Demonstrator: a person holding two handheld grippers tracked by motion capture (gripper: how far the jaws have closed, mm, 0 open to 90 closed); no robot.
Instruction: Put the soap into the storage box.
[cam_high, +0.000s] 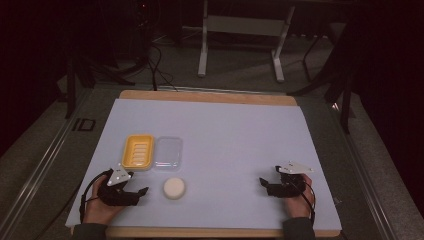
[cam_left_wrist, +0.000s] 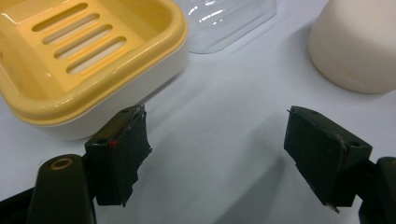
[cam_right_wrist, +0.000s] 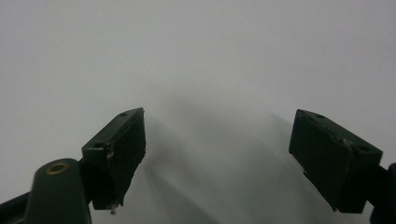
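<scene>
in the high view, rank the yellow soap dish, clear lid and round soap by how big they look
1. yellow soap dish
2. clear lid, which looks only slightly smaller, so these two are near equal
3. round soap, clearly smallest

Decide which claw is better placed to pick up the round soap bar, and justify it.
Left. The left claw, open, sits just beside the soap bar; the right claw is far across the mat.

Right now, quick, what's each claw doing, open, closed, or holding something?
Left claw: open, holding nothing, near the yellow soap dish.
Right claw: open, holding nothing, over the bare table mat.
</scene>
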